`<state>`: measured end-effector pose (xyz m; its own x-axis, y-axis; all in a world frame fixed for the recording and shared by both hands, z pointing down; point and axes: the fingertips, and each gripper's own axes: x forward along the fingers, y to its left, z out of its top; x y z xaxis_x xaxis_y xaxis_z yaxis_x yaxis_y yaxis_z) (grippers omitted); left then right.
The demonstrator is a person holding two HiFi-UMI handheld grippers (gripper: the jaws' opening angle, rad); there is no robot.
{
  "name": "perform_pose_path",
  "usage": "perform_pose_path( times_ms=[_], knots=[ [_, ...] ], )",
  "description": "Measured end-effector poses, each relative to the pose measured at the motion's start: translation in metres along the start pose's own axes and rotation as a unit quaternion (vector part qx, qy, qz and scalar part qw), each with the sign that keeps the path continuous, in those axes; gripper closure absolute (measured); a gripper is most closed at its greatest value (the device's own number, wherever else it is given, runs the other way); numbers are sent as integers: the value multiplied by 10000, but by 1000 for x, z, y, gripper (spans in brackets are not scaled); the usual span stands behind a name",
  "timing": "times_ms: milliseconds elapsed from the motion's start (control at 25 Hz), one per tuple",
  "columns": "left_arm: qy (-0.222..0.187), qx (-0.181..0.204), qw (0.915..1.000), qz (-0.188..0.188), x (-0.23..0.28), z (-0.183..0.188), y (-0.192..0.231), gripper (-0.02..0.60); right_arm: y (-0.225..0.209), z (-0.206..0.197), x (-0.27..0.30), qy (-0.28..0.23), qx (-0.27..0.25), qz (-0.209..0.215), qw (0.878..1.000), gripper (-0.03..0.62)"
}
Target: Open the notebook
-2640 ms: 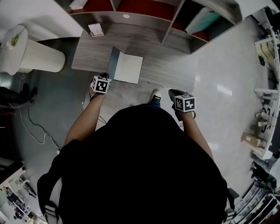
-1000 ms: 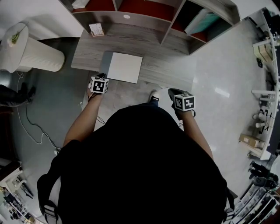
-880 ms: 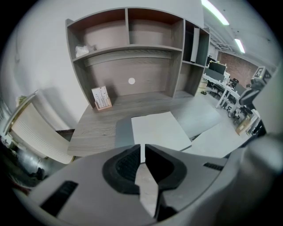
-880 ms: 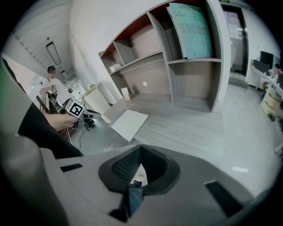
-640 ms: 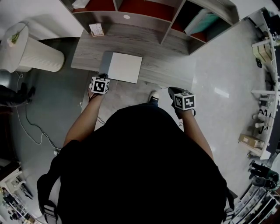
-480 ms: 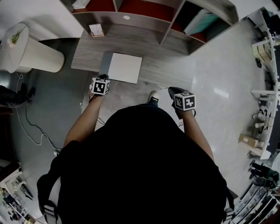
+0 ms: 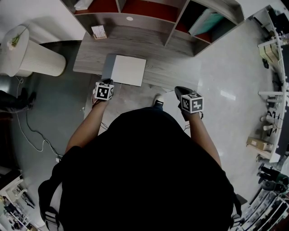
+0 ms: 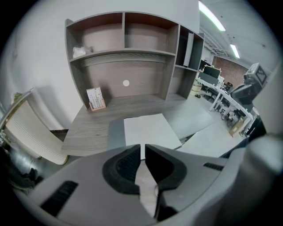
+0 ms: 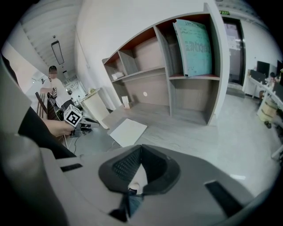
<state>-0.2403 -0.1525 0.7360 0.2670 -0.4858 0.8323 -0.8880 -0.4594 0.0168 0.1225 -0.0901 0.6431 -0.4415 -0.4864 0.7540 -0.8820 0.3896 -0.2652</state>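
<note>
The notebook (image 7: pixel 128 70) lies open on the grey wooden desk (image 7: pixel 171 72), its white page up and its grey cover (image 7: pixel 108 66) flat to the left. My left gripper (image 7: pixel 104 81) hovers at the desk's front edge just short of the notebook's near left corner, jaws shut on nothing. In the left gripper view the page (image 8: pixel 150 130) lies right beyond the shut tips (image 8: pixel 143 148). My right gripper (image 7: pixel 178 89) hangs over the floor off to the right, shut and empty (image 9: pixel 140 149); from there the notebook (image 9: pixel 128 131) is far off to the left.
A hutch with open shelves (image 7: pixel 149 11) backs the desk. A small card stand (image 7: pixel 99 31) sits at its rear left. A white ribbed bin (image 7: pixel 36 58) stands left of the desk, and cables (image 7: pixel 31 131) trail on the floor. A teal board (image 9: pixel 194 42) leans in the right shelf.
The grey cover, upright in the earliest frame, now lies flat to the left. The right gripper has lifted slightly; the left has hardly moved.
</note>
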Motion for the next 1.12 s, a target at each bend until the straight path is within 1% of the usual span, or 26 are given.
perform_pose_path(
  times_ms=[520, 800, 920, 1120],
  knots=[
    [-129, 68, 9998, -165, -8, 3, -1, 546, 6, 29, -10, -352, -122, -237, 9990, 592],
    [-134, 49, 9996, -235, -12, -5, 4, 546, 15, 39, -7, -360, -231, -400, 9983, 592],
    [-180, 42, 9994, -303, -14, -5, 3, 546, 20, 42, -7, -369, -238, -429, 9981, 592],
    [-274, 12, 9986, -456, -17, -4, -2, 546, 23, 50, -9, -581, -232, -625, 9961, 592]
  ],
)
